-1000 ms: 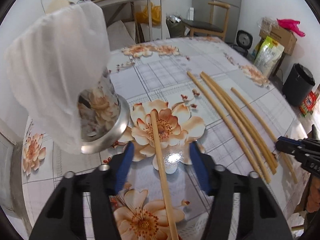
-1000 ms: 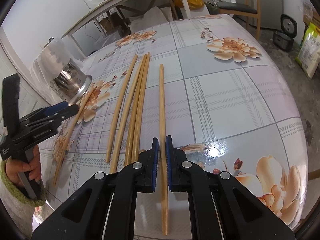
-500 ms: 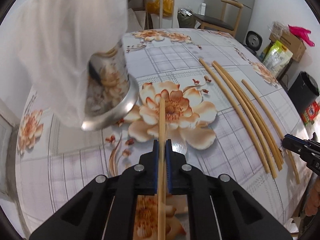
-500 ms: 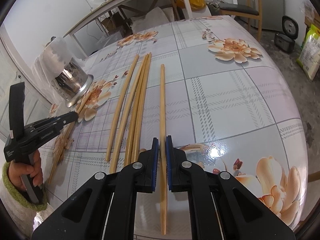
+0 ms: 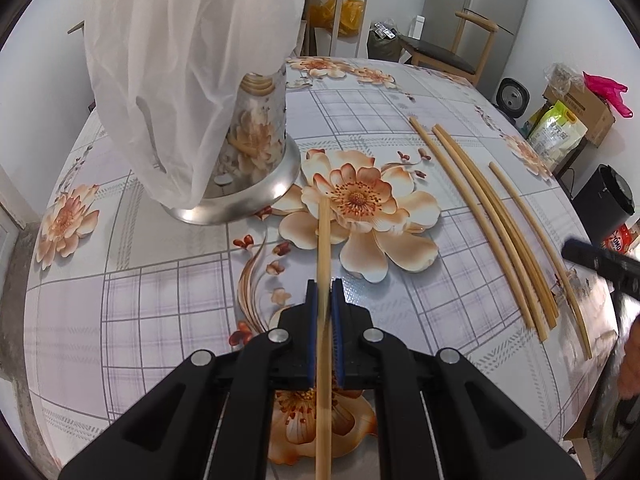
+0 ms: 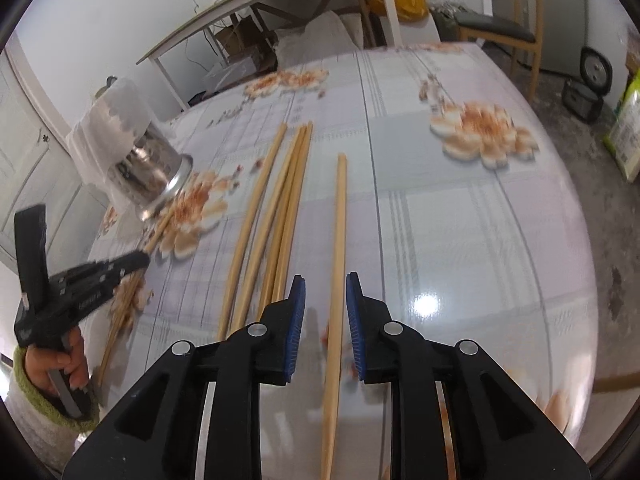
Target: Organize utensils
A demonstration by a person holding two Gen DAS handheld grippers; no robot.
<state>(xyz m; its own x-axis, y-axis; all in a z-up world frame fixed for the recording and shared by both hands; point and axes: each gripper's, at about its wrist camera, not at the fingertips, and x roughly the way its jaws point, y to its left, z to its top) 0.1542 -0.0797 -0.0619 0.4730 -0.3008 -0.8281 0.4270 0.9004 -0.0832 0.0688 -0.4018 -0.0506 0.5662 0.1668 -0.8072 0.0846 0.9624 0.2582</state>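
Bamboo chopstick (image 5: 323, 280) is pinched between the blue pads of the left gripper (image 5: 323, 296), same clamp as half a second ago, but the view now sits higher over the floral tabletop (image 5: 160, 300) and the stick's far tip points toward the big flower, just short of the steel utensil holder (image 5: 256, 168). White plastic bag (image 5: 180, 60) drapes over the holder's top.

Right gripper (image 6: 326, 316) changed: it was pressed onto the lone chopstick (image 6: 338, 240) before, now its jaws are spread, with the stick lying on the table between them, touching neither pad as far as I can see. The right wrist frame is motion-blurred.

Four more chopsticks (image 6: 276, 216) lie in a loose bundle left of that single one, unchanged. From the left wrist view the same bundle (image 5: 480, 208) sits well to the right.
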